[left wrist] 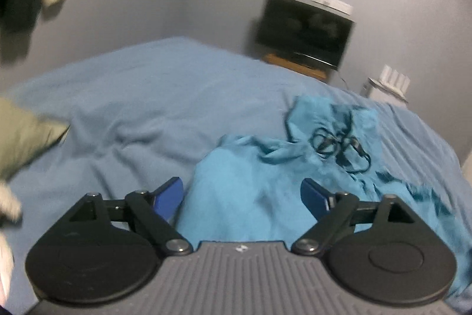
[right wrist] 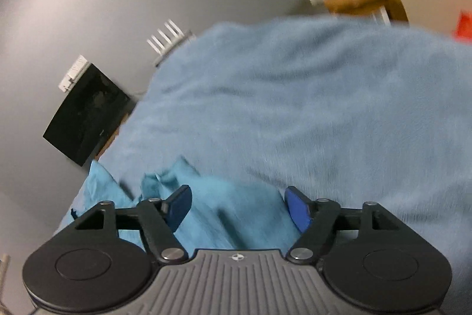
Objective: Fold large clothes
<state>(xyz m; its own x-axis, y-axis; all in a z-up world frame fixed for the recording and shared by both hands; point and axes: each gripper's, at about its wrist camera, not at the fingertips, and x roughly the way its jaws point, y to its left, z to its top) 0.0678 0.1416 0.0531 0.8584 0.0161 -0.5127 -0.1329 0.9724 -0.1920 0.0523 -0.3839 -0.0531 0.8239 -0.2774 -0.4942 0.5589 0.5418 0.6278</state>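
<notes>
- Turquoise garment point(left wrist: 265, 176) lies crumpled on the blue blanket point(left wrist: 147, 96); its black print point(left wrist: 339, 143) faces up.
- Left gripper point(left wrist: 241, 197) and right gripper point(right wrist: 237, 207) hover over it, jaws spread, holding nothing.
- Risk: pinching blanket along with the cloth.
- Risk: bunched layers grabbed together, giving a crooked fold.
</notes>
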